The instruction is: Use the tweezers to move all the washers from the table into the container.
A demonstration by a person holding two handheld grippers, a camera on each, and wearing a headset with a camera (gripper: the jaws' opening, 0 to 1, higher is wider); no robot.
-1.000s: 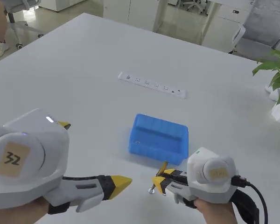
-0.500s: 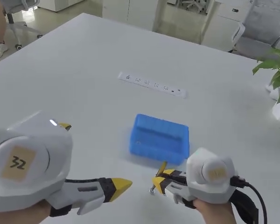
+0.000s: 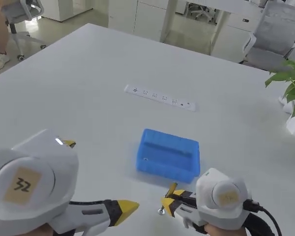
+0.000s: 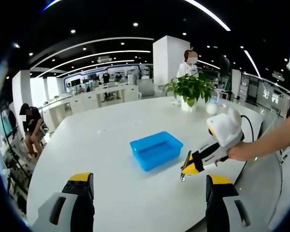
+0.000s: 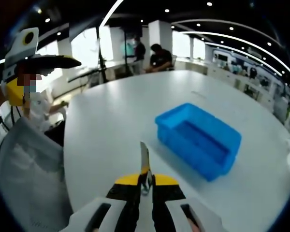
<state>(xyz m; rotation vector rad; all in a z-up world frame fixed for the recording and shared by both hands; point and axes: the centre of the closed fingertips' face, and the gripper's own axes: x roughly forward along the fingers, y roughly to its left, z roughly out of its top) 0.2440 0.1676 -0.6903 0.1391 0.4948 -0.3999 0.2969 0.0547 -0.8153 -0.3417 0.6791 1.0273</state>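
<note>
A blue rectangular container stands on the white table. It is also in the left gripper view and the right gripper view. Just in front of its near right corner, my right gripper is shut on metal tweezers that slant down, tip close to the table. From the left gripper view the right gripper and the tweezers sit right of the container. In its own view the right gripper clamps the tweezers. My left gripper hangs open at the lower left, jaws wide apart.
A white power strip lies on the table beyond the container. A green plant stands at the right edge. Office chairs and cabinets stand past the far edge. A seated person is at the far left.
The whole picture has slid downward as the head moved. Both grippers and the container keep about the same places relative to one another.
</note>
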